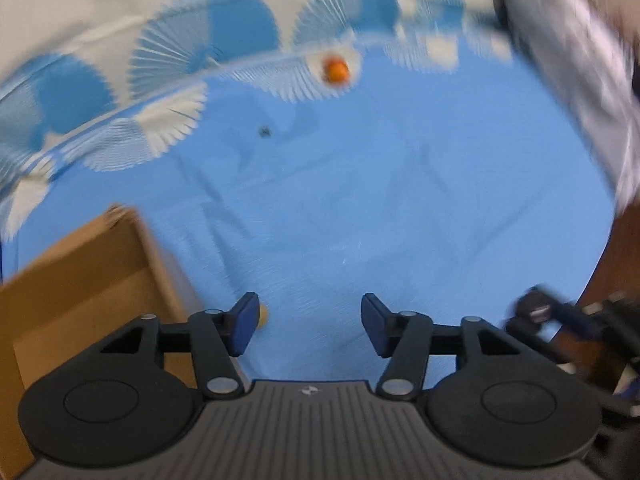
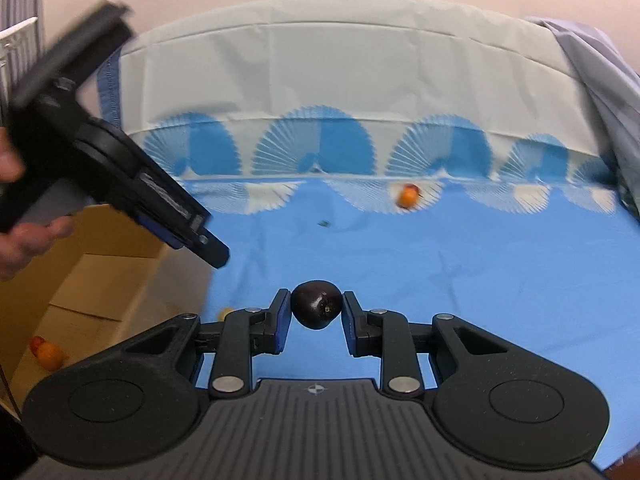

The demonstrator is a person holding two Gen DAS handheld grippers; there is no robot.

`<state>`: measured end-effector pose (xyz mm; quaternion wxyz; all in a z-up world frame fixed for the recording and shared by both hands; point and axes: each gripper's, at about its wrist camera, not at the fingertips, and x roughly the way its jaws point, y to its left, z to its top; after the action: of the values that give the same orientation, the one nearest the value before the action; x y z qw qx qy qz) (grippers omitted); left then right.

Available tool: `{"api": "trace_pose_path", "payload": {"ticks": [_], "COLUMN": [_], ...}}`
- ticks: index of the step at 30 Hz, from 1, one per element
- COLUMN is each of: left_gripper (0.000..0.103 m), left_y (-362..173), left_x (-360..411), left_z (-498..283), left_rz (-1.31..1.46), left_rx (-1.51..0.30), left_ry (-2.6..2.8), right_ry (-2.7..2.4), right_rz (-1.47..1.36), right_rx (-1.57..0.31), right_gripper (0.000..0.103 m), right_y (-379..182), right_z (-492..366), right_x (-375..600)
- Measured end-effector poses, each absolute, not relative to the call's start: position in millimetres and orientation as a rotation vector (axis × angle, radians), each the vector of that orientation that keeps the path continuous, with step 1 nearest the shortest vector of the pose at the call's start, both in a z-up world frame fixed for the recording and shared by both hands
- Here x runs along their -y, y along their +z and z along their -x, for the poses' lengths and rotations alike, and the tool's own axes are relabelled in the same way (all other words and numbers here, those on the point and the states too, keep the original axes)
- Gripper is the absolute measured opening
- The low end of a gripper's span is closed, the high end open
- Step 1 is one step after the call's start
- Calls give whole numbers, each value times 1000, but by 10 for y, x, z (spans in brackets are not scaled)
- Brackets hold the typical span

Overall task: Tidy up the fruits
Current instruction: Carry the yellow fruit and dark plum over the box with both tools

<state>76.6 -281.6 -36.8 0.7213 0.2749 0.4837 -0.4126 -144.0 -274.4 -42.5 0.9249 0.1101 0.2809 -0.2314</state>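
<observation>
The right hand-held gripper (image 2: pixel 316 316) is clamped on a dark plum (image 2: pixel 316 309), which sits between its two pads. The left hand-held gripper (image 1: pixel 308 322) has its jaws apart with nothing between them. An orange fruit (image 2: pixel 407 196) lies far at 1 o'clock on the blue tabletop (image 2: pixel 480 280), near the patterned border. The cardboard box (image 2: pixel 108 272) stands at 9 o'clock with orange fruit inside (image 2: pixel 50 354). Between them the cloth is open.

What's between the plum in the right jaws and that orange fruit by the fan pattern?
In the right wrist view, only bare blue cloth separates the dark plum from the orange fruit; a small dark speck lies off to the left.
</observation>
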Motion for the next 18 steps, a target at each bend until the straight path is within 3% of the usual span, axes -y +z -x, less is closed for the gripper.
{"api": "trace_pose_path", "payload": {"ticks": [6, 10, 15, 18], "left_gripper": [62, 60, 48, 47], "left_y": [-1041, -1310, -1490, -1615], "left_x": [3291, 3341, 3438, 3454], "left_z": [-1033, -1148, -1189, -1205], "left_rz": [-848, -891, -921, -960], "left_rx": [-1251, -1280, -1293, -1290], "left_ry": [-824, -780, -761, -735], "right_ry": [-499, -484, -481, -480], "right_rz": [-301, -317, -347, -363], "right_rx": [-583, -587, -585, -588], "right_gripper": [29, 29, 29, 29], "right_y": [-597, -683, -758, -785], "right_z": [1556, 1539, 1515, 1500], "right_x": [2967, 3061, 3178, 3194]}}
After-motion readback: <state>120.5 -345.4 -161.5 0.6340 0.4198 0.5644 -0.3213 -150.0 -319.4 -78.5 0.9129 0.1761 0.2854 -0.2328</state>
